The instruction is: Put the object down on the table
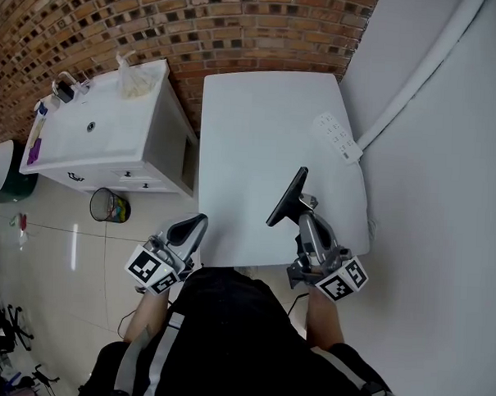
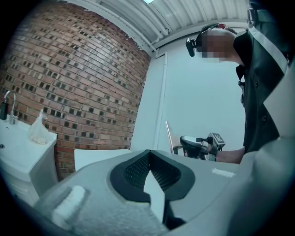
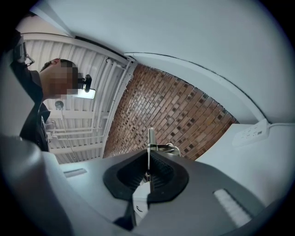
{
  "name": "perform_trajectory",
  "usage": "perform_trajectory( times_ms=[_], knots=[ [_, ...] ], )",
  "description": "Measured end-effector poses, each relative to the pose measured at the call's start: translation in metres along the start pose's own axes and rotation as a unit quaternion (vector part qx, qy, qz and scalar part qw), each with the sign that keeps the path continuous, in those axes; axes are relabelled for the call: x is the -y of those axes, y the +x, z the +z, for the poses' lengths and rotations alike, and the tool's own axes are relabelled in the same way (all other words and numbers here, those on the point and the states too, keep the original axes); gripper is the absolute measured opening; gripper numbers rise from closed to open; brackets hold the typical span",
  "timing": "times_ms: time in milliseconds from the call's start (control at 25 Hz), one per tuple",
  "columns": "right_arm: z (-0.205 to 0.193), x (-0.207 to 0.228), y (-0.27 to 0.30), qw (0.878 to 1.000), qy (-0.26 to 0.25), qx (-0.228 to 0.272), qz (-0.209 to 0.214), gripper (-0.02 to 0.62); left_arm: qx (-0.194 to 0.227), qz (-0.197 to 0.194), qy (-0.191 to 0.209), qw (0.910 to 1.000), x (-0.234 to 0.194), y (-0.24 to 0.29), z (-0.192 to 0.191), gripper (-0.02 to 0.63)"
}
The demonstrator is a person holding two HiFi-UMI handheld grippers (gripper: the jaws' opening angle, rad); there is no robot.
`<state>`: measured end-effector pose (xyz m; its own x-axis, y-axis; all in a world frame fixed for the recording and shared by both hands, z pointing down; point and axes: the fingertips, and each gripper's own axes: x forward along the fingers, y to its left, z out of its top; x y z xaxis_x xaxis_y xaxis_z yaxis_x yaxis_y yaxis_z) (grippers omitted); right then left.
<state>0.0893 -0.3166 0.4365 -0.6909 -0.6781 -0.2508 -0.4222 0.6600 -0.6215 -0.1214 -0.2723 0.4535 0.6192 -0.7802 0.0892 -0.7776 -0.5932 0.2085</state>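
1. The right hand-held gripper (image 1: pixel 303 205) reaches forward over the near right part of the white table (image 1: pixel 260 120). Its marker cube is back at the table's near edge, and the right forearm (image 1: pixel 325 319) runs straight behind it.
2. Its jaws are clamped on a thin dark panel (image 1: pixel 287 195), the task's thing. In the right gripper view the panel (image 3: pixel 149 138) stands edge-on, pinched between the ribbed pads (image 3: pixel 159 173) of the hand-held gripper (image 3: pixel 148 161).
3. The panel rises up and ahead from the jaws, tilted, with its low corner to the gripper's left. No view shows whether that corner touches the table.
4. The left hand-held gripper (image 1: pixel 196 225) hangs just off the table's near left corner. It points forward, is tipped a little inward, and the left forearm (image 1: pixel 149 312) sits close to the body.
5. In its own view the left hand-held gripper (image 2: pixel 150 154) has its jaw tips together with nothing between them.
6. From the left gripper view, the right hand-held gripper (image 2: pixel 183 143) shows ahead and to the right. The panel (image 2: pixel 169 136) slants up from it as a thin line.
7. A white power strip (image 1: pixel 339 138) lies on the table well ahead of the right gripper, at the table's right edge.
8. Ahead and to the left of the left gripper stands a white sink cabinet (image 1: pixel 95 137). A wire waste bin (image 1: pixel 110 204) sits on the floor nearer to it.
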Motion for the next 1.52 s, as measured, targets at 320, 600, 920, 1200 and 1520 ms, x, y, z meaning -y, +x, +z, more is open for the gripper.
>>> perform_trajectory(
  times_ms=[320, 600, 920, 1200, 1520],
  knots=[
    [-0.007, 0.039, 0.023, 0.999, -0.017, -0.029, -0.039, 0.009, -0.029, -0.040, 0.039, 0.9980, -0.017, 0.040, -0.022, 0.000],
    [-0.035, 0.093, 0.049, 0.991, 0.033, -0.092, -0.093, 0.009, -0.033, -0.079, 0.009, 0.9963, -0.023, 0.096, -0.042, 0.002],
    [-0.109, 0.171, 0.020, 0.946, 0.178, -0.153, -0.224, 0.009, -0.069, -0.061, -0.036, 0.9951, -0.034, 0.092, -0.098, 0.000],
    [-0.144, 0.206, 0.037, 0.923, 0.208, -0.180, -0.270, 0.009, -0.106, -0.075, -0.049, 0.9904, -0.047, 0.094, -0.135, 0.000],
    [-0.156, 0.243, 0.095, 0.909, 0.260, -0.176, -0.275, 0.009, -0.117, -0.112, -0.047, 0.9857, -0.045, 0.112, -0.136, 0.002]
  ],
)
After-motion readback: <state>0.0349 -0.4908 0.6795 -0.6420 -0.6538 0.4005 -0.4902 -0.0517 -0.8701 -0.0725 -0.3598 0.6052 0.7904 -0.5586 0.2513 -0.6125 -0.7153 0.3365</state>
